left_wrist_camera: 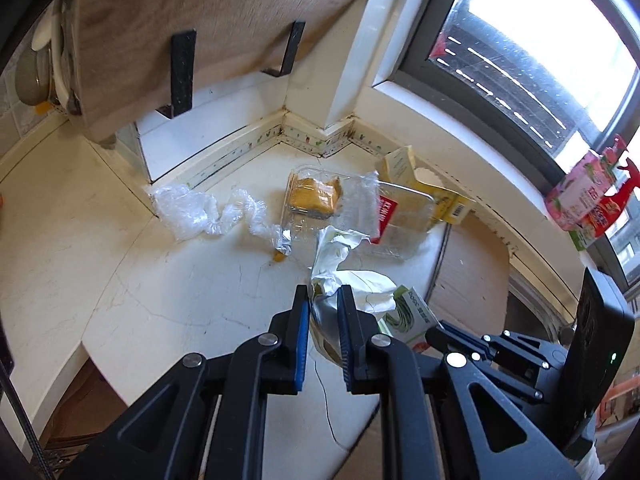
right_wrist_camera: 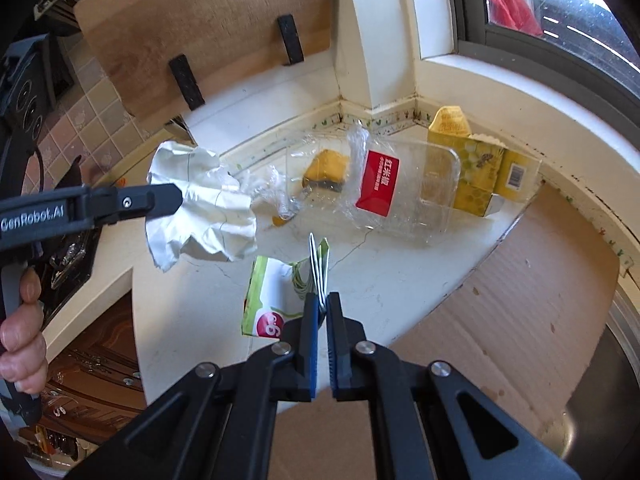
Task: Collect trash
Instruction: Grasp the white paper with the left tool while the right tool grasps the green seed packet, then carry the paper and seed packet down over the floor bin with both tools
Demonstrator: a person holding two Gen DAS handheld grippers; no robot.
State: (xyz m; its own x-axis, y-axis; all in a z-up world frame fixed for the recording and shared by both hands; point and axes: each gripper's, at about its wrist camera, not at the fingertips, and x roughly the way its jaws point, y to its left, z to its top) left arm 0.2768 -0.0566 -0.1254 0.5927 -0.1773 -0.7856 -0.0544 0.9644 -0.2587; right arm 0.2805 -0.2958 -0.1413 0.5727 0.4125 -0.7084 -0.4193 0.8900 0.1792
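My left gripper is shut on a crumpled white and silver wrapper, held above the counter; it shows in the right wrist view with the left gripper at the left. My right gripper is shut on a green and white carton by its flap; the carton also shows in the left wrist view. On the counter lie a clear plastic tray with a red label, a yellow sponge, a yellow box and crumpled clear film.
A wooden cutting board stands on black brackets at the back. A brown cardboard sheet covers the sink at the right. A window and its sill hold a pink packet. The counter edge drops off at the left.
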